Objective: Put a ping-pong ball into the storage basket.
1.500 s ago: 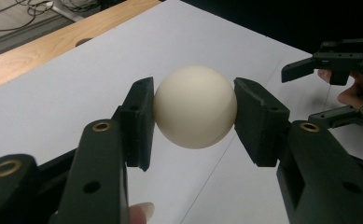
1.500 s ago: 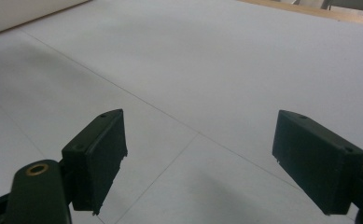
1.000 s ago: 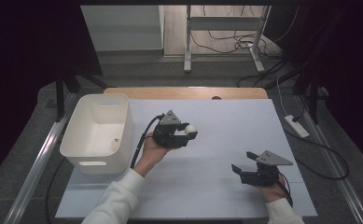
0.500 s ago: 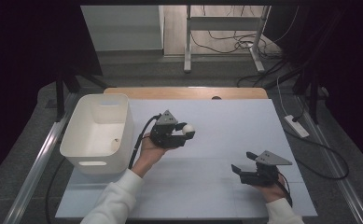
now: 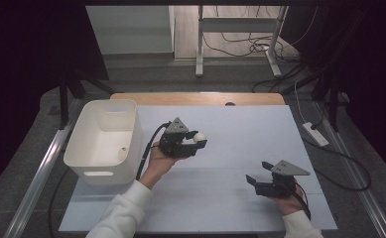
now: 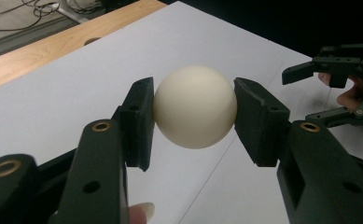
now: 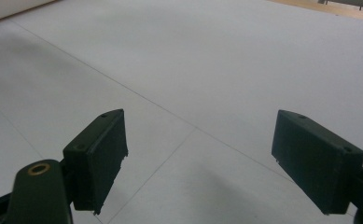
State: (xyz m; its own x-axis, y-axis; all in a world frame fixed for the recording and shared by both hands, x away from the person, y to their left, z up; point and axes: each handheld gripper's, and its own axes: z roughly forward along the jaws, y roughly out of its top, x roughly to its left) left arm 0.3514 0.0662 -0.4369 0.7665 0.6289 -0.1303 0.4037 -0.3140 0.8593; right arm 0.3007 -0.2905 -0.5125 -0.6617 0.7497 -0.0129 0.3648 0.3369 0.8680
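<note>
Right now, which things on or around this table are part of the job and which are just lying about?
In the job, likely:
left gripper, shut on the white ball
white bin
right gripper, open

Lying about:
power strip on the floor
cables behind the table

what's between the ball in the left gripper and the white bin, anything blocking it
Nothing visible. The left gripper holds the ball just right of the white bin, with bare table between them. The bin's top is open, and one small ball lies inside.
</note>
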